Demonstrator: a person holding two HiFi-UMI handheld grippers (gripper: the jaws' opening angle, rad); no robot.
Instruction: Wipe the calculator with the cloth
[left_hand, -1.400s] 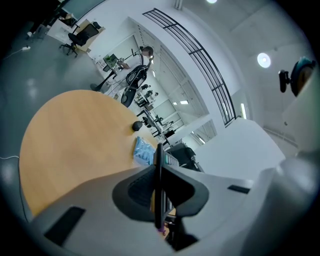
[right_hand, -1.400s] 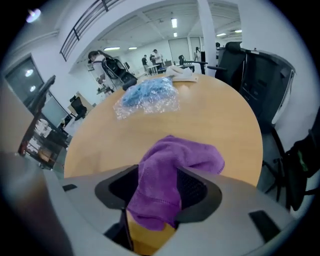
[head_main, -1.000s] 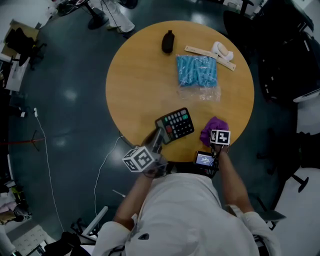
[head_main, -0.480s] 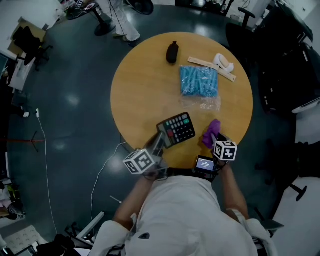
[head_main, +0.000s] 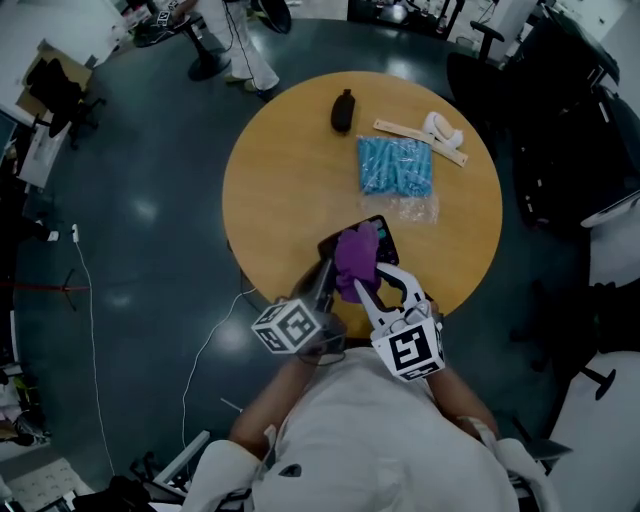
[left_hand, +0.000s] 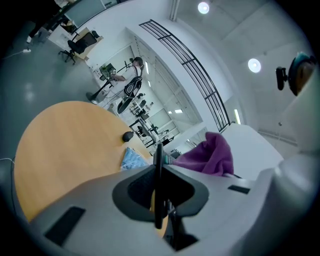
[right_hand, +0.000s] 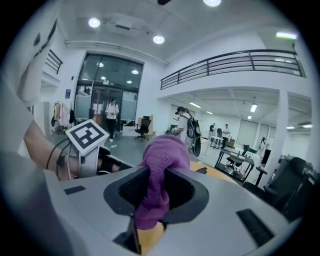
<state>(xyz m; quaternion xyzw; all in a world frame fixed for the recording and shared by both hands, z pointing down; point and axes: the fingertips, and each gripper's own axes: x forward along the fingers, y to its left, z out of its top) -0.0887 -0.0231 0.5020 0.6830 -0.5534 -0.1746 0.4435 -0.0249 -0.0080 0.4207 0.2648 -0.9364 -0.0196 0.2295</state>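
**Contact: cloth meets calculator, wipe just starting**

Left gripper (head_main: 325, 272) first – its own view shows the jaws pressed together on a thin dark slab seen edge-on. From the head view I take that slab for the near-left edge of the dark rectangular calculator (head_main: 388, 238). The calculator sits toward the near rim of the round wooden table (head_main: 270, 190). Whether it lies flat or is tipped up a little, I cannot tell.

Across the calculator's middle lies the bunched purple knitted cloth (head_main: 357, 258), hiding most of the keys. A strip of dark casing shows on either side of it. To the calculator's right and nearer the person, the right gripper (head_main: 372, 278) has the cloth. Its own view shows the jaws clamped on a fold (right_hand: 156, 187), with the loose bulk bulging out past the tips.

Beyond the calculator, well apart from it, lie a blue packet in clear wrap (head_main: 395, 165) and a black oblong thing (head_main: 342, 110) – neither part of the job.

The step in hand looks like the wipe itself, at its beginning, with the cloth on the face and the calculator braced. Next, the right gripper likely needs to drag the cloth along the key face under light pressure. The left must keep its pinch firm, or the calculator could twist or skid.
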